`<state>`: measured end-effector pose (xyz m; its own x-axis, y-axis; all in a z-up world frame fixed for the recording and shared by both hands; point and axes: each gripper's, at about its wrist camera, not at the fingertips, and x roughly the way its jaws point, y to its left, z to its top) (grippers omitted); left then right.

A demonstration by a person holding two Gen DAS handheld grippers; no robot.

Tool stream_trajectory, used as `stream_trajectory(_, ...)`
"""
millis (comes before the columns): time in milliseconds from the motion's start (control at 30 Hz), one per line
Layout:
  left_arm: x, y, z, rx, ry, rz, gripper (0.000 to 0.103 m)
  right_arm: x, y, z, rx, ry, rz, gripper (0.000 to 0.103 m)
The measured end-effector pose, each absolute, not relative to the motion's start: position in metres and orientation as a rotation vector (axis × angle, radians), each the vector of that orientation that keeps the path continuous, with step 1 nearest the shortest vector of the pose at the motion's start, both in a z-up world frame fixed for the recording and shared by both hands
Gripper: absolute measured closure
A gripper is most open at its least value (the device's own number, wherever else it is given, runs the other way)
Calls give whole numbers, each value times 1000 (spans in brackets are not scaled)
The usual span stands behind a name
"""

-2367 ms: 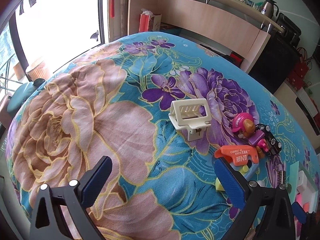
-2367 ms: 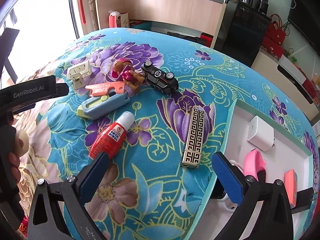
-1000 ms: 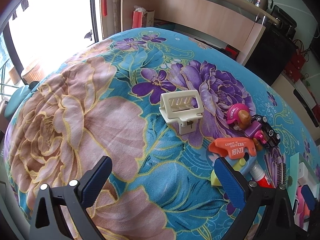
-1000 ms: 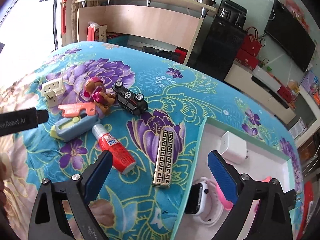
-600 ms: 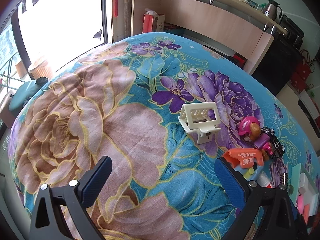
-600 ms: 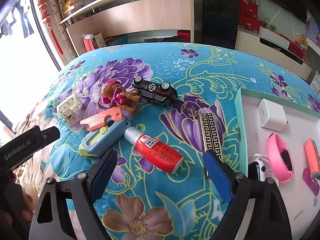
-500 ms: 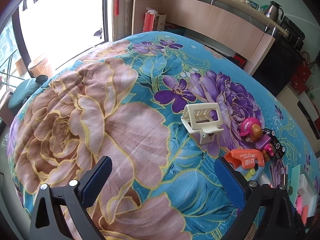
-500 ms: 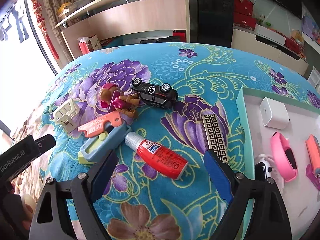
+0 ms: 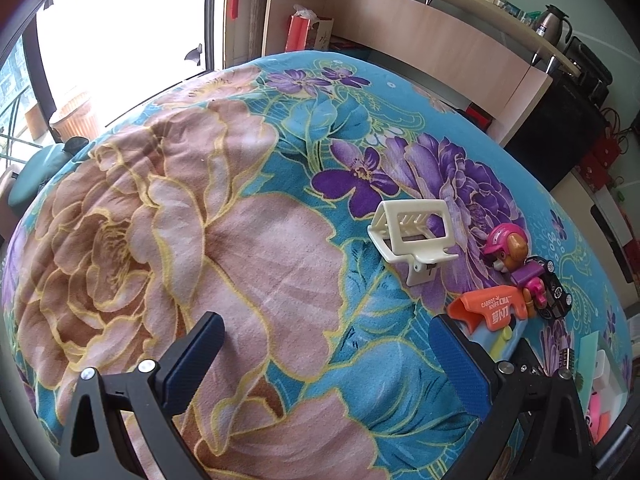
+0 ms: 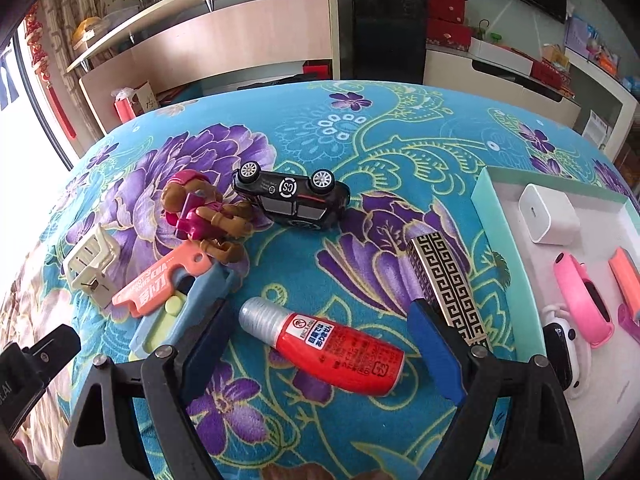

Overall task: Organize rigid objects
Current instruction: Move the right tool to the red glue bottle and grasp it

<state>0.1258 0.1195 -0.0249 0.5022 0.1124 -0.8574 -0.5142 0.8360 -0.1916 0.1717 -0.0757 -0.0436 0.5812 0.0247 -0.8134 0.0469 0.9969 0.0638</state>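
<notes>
Red bottle (image 10: 332, 350) btwn open jaws

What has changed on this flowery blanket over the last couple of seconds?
The right gripper swung from the white tray side and came down over the red bottle, which now lies between its open jaws; they have just closed a little but grip nothing. The left gripper stayed open and empty. The toys, the bottle and the tray's contents lie where they were.

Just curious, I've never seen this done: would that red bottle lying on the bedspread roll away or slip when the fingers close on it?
The red bottle is round and lies on its side, so a nudge could roll it. Its glossy label looks slippery. The soft bedspread probably slows rolling.
</notes>
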Motion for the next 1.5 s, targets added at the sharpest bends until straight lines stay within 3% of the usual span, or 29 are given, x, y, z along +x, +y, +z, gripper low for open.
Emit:
stream_trajectory(167,125,120,-24,-461,975,400,0,172,-80,-44,102,940,-37,15)
stream_trajectory(367,126,117,-24,-447,978,390,0,166,-85,-42,104,939,-44,24)
stream_trajectory(1500,132,99,-20,-384,977,287,0,124,-103,-26,159,926,58,25)
